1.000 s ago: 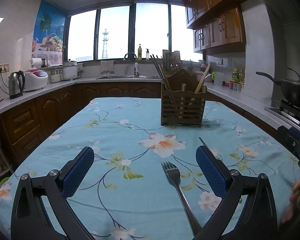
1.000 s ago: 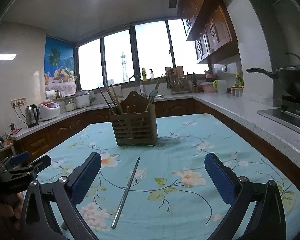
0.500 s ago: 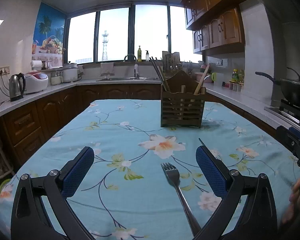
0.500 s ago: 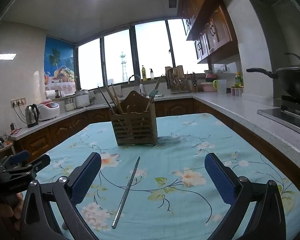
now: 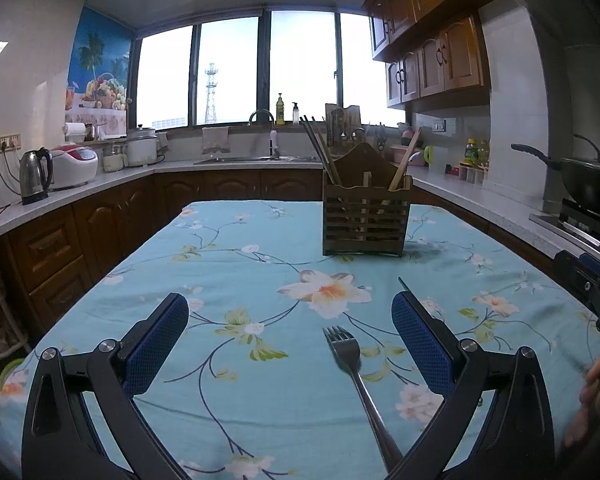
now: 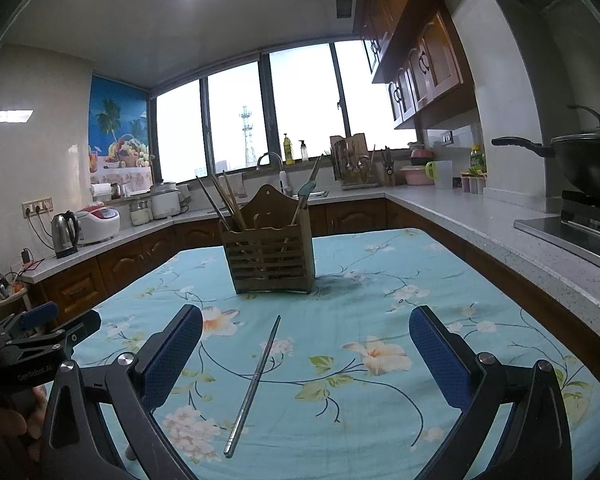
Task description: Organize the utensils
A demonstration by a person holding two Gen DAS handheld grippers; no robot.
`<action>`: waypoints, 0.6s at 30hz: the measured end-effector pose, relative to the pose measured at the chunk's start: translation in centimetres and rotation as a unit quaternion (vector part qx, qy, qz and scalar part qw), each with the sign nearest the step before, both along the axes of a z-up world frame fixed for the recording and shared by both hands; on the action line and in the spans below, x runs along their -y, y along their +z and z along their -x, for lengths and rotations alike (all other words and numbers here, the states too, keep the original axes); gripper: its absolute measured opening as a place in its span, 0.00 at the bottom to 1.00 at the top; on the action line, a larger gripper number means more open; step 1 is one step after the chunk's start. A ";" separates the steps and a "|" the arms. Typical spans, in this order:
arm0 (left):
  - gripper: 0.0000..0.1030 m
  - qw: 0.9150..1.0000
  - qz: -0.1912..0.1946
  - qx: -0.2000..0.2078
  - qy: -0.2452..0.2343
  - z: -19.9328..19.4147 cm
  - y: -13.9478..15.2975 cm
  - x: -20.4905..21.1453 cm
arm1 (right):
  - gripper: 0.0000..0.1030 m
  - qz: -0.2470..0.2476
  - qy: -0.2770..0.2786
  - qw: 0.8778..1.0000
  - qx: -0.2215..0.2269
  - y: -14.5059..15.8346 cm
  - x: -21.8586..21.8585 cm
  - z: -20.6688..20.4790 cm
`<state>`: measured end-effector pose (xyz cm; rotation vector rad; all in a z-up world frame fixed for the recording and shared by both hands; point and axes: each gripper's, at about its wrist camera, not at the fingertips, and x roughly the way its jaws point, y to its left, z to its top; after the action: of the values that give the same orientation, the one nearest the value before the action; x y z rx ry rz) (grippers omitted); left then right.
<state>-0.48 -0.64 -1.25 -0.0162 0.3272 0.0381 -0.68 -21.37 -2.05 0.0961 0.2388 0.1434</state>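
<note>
Left wrist view: left tool [image 5: 290, 322] released, jaws wide, empty. Fork [image 5: 354, 376] flat on floral-clothed worktop [image 5: 240, 264], tines toward 12 o'clock, lying near the right pad at 5 o'clock. Wooden utensil caddy [image 5: 366, 220] at 12 o'clock, already holding chopsticks. Risk: thin fork flat on soft cloth; pads may pinch fabric or skate off the handle.

Right wrist view: right tool [image 6: 306, 344] released, empty. Metal chopstick [image 6: 254, 386] between the pads, pointing at 1 o'clock toward the caddy. Risk: round rod may roll or pivot when squeezed off-centre; insertion could nudge the caddy.
</note>
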 end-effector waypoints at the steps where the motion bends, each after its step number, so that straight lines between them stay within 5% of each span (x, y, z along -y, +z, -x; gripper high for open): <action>1: 1.00 1.000 0.000 0.000 0.002 0.0 0.0 0.0 | 1.00 -0.001 0.000 1.000 0.000 0.0 0.1 0.0; 18: 1.00 1.000 -0.007 0.004 -0.002 0.1 0.3 0.3 | 1.00 -0.003 0.001 1.000 0.004 0.0 0.1 0.2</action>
<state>-0.56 -0.93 -0.94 -0.0015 0.3190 0.0372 -0.83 -21.51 -2.07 0.1010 0.2303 0.1474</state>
